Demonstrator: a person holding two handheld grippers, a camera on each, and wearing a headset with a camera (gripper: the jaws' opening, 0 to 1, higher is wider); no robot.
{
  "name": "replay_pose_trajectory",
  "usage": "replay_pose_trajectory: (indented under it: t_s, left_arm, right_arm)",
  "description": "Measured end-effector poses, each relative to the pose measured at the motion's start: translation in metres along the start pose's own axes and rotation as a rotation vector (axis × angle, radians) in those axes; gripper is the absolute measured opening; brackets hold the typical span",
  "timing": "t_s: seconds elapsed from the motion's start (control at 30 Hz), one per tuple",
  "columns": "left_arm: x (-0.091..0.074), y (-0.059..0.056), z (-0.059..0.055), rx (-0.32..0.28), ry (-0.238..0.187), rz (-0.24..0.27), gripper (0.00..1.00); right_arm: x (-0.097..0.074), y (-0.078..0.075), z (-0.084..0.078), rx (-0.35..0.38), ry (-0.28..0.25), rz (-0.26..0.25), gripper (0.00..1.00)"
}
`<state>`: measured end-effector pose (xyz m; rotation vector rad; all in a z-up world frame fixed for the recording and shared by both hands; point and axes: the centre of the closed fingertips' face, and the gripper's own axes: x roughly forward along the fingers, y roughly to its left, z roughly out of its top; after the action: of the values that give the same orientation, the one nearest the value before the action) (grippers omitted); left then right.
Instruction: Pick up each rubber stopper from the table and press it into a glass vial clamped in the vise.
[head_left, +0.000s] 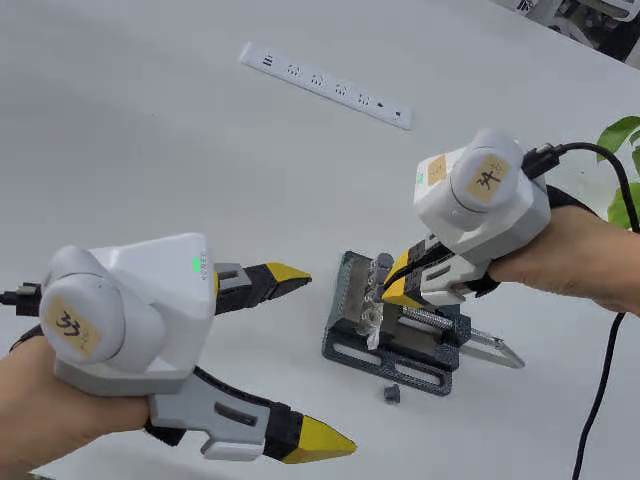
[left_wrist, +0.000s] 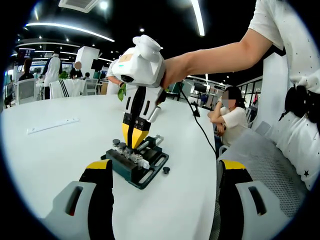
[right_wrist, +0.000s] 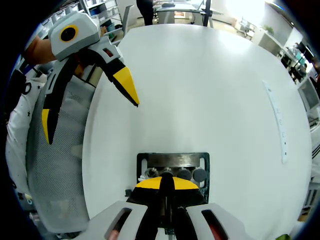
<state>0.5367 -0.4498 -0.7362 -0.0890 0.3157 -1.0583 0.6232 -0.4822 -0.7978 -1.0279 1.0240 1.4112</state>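
Note:
A dark vise (head_left: 352, 345) stands on the white table and clamps a row of glass vials (head_left: 373, 312). In the right gripper view two vials on the right carry grey stoppers (right_wrist: 199, 174). My right gripper (head_left: 393, 292) is shut, its yellow tips pointing down onto the vials; I cannot see whether anything is between them. One loose grey rubber stopper (head_left: 391, 394) lies on the table just in front of the vise. My left gripper (head_left: 306, 356) is held open to the left of the vise, holding nothing. The left gripper view has the vise (left_wrist: 145, 175), the loose stopper (left_wrist: 166, 170) and the right gripper (left_wrist: 135, 139).
A white power strip (head_left: 325, 85) lies at the far side of the table. A black cable (head_left: 600, 380) trails down from the right gripper. Green plant leaves (head_left: 620, 135) show at the right edge. People sit in the background of the left gripper view.

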Motion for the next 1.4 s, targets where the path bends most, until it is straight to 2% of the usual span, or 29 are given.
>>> replay_pose_trajectory:
  t_s: [0.5,0.57,0.73,1.17,1.4]
  left_arm:
    - [0.0023,0.0023,0.0010,-0.002,-0.011,-0.003,0.85]
    - [0.0023,0.0027,0.0011,-0.001,-0.011,-0.003,0.85]
    - [0.0035,0.0027,0.0019,0.001,-0.011,-0.005,0.84]
    - [0.0053,0.0063,0.0022,-0.004,-0.022,-0.001,0.84]
    - [0.0051,0.0081,0.0016,-0.006,-0.025,0.002,0.84]
  right_arm:
    - [0.0029,-0.0009,-0.0010,-0.004,0.023,0.006,0.00]
    - [0.0028,-0.0005,-0.0012,-0.024,0.033,0.006,0.00]
    - [0.0035,-0.0023,0.0003,-0.003,0.038,0.008,0.00]
    - [0.0042,-0.0020,0.0003,-0.012,0.073,0.018,0.00]
    - [0.0042,-0.0009,-0.0004,0.008,0.064,0.025,0.00]
